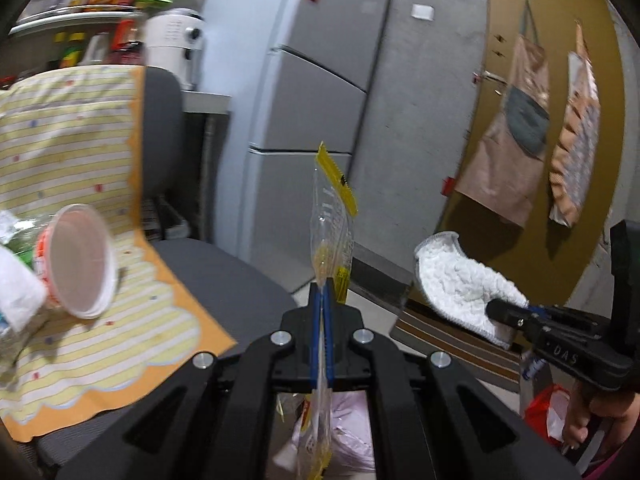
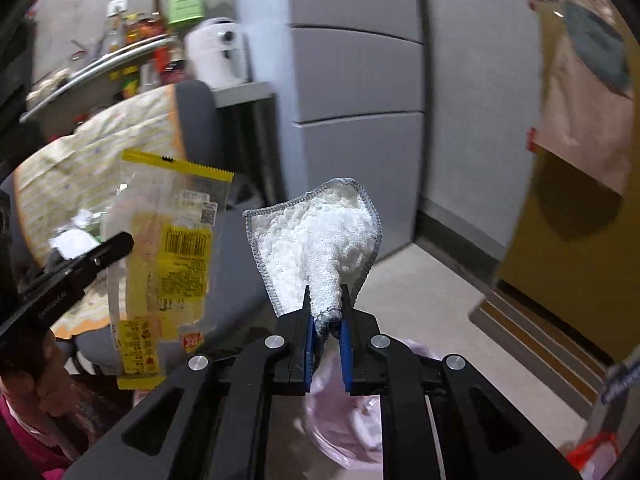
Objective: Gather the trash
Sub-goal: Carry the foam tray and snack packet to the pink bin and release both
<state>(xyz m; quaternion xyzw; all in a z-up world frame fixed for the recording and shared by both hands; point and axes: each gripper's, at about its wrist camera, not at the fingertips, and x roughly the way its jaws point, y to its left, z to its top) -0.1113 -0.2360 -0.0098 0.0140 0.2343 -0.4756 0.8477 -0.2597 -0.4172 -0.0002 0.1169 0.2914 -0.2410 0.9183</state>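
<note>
My left gripper (image 1: 322,286) is shut on a clear plastic wrapper with yellow edges (image 1: 332,216), which stands up from the pads and hangs below them. The right wrist view shows the same wrapper (image 2: 168,240) at the left, beside the left gripper (image 2: 120,244). My right gripper (image 2: 326,296) pinches a bunched white cloth with grey stitching (image 2: 320,236) between its blue pads. That cloth (image 1: 460,276) and the right gripper (image 1: 496,310) appear at the right of the left wrist view. A pale pink trash bag (image 2: 340,412) lies open on the floor beneath both grippers.
A grey chair (image 1: 224,280) draped with a striped yellow cloth (image 1: 60,140) stands at the left, with a tipped paper cup (image 1: 80,264) and other litter on it. A grey fridge (image 1: 312,100) rises behind. A red bag (image 1: 548,412) and a doormat (image 1: 448,340) lie at the right.
</note>
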